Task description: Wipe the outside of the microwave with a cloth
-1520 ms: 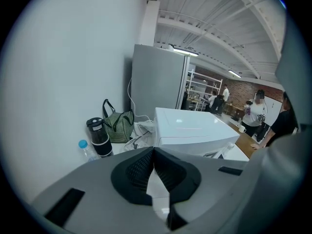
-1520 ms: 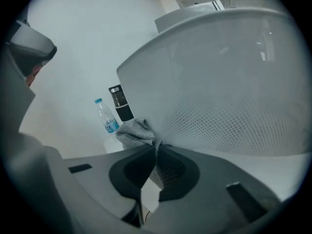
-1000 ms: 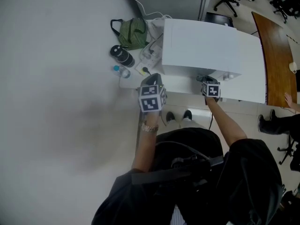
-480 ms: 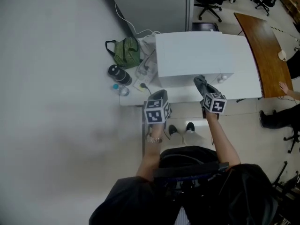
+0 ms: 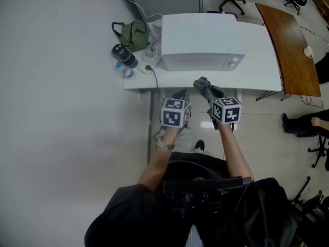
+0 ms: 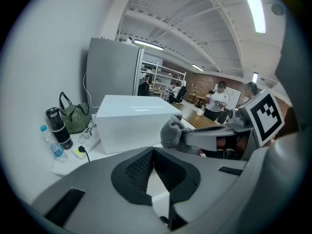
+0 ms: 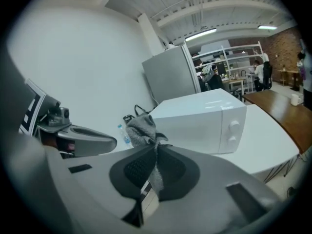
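Grips a grey cloth [image 7: 141,128] in the right gripper [image 7: 155,172], jaws clamped on its tail, with the bunched end poking up past the tips. Holds it in front of the microwave [image 5: 200,41], near its front but not touching. Carries the left gripper [image 6: 152,165] alongside, also before the microwave, jaw tips pressed together on nothing.

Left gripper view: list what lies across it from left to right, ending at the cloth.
water bottle → green bag → microwave → cloth. The black flask overlaps bottle and bag, so it is left out.
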